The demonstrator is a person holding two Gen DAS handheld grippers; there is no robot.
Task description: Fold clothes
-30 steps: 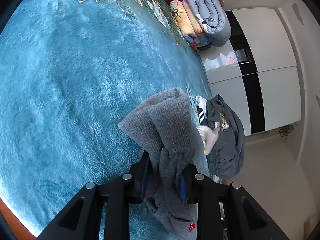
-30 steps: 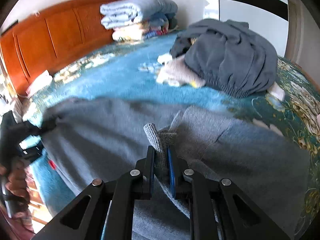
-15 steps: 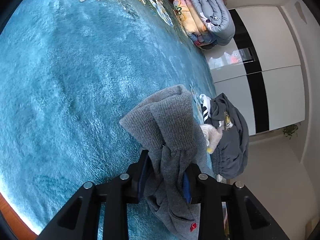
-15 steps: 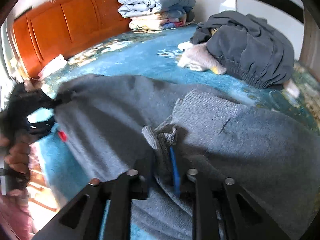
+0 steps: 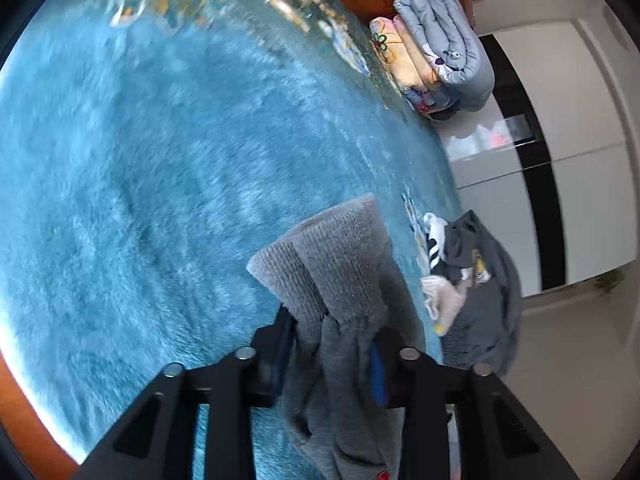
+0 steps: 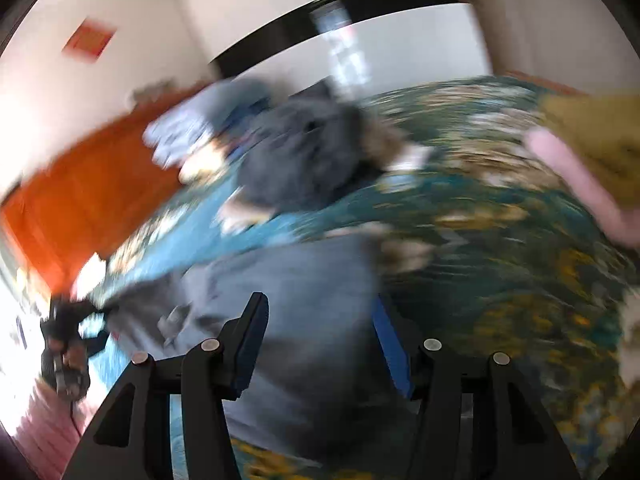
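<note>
My left gripper (image 5: 334, 332) is shut on the ribbed cuff end of a grey sweater (image 5: 340, 264), bunched between its jaws above the blue bedspread (image 5: 160, 160). In the right wrist view, which is motion-blurred, my right gripper (image 6: 318, 320) is open with its jaws wide apart and empty, just above the grey sweater (image 6: 296, 292) lying spread on the bed. The left gripper and the hand holding it (image 6: 66, 336) show at the far left of that view, at the sweater's other end.
A pile of dark grey clothes (image 5: 484, 292) with a pale garment lies near the bed's right edge, also in the right wrist view (image 6: 304, 152). Folded quilts (image 5: 444, 40) are stacked by the orange wooden headboard (image 6: 92, 196). White and black wardrobe (image 5: 580, 200) stands beyond.
My right gripper has opened and let go of the sweater fold, then swung quickly so its view is blurred. My left gripper still holds the cuff and has shifted slightly.
</note>
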